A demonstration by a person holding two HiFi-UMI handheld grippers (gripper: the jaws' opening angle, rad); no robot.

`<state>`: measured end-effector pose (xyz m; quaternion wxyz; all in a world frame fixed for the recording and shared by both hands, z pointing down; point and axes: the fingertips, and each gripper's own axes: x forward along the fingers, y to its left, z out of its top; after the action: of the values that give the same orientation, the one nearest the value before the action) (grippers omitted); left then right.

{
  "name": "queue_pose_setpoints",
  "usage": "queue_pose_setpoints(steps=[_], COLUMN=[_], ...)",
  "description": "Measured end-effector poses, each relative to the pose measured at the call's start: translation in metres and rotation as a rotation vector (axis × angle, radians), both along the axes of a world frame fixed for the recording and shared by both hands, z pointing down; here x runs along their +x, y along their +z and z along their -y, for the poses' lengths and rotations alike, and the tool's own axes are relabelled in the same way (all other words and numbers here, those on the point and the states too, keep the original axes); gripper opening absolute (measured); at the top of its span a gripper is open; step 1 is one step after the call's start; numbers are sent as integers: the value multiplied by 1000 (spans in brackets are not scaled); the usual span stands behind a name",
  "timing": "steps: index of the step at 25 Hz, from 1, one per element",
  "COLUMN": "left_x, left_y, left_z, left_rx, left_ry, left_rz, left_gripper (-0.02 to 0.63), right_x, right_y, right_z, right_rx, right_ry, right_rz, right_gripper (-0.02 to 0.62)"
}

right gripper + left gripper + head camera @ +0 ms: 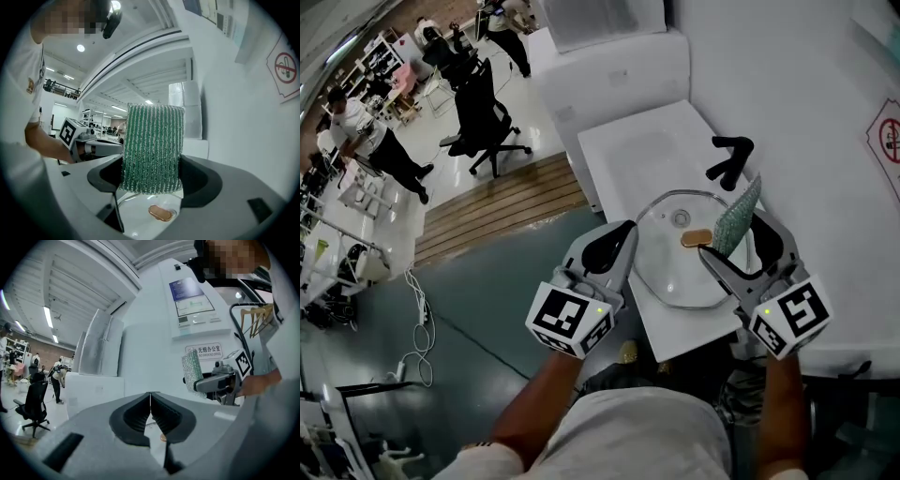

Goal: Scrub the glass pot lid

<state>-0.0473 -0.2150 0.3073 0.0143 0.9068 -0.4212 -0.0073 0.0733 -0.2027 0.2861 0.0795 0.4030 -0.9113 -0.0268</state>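
Note:
The round glass pot lid (673, 277) lies flat on the white table (628, 150), its brown knob (696, 238) at the centre. My right gripper (733, 240) hangs over the lid's right side, shut on a green scrub pad (738, 214) that stands upright between the pads. In the right gripper view the scrub pad (152, 147) fills the jaws of the right gripper (152, 183), with the knob (161, 213) below it. My left gripper (622, 232) is shut and holds nothing, its tip just off the lid's left rim. In the left gripper view the left gripper (150, 401) has its jaws closed together, and the scrub pad (193, 372) shows beyond them.
A black handle-shaped object (729, 159) lies on the table behind the lid. White cabinets (619, 56) stand at the back, and a wall with a no-smoking sign (889, 131) runs along the right. An office chair (483, 117), people and floor cables (417, 319) are on the left.

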Motion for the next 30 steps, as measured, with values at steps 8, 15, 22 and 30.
queue_pose_setpoints(steps=[8,15,22,30], left_x=[-3,-2,-1,-5], left_y=[42,87,130,166], left_z=[36,58,65,70], left_rx=[-128,-284,-432,-554], left_ry=[-15,-24,-27,-35], left_rz=[45,62,101,151], left_gripper=[18,18,83,142], right_x=[-23,-40,-57,-62], right_y=[19,55,105,150], right_z=[31,57,72,89], right_rx=[-81,-223,-402,-556], right_ry=[-58,-119,-226,-266], right_rz=[-160,-346,-578,-755], right_gripper=[348,348,348,348])
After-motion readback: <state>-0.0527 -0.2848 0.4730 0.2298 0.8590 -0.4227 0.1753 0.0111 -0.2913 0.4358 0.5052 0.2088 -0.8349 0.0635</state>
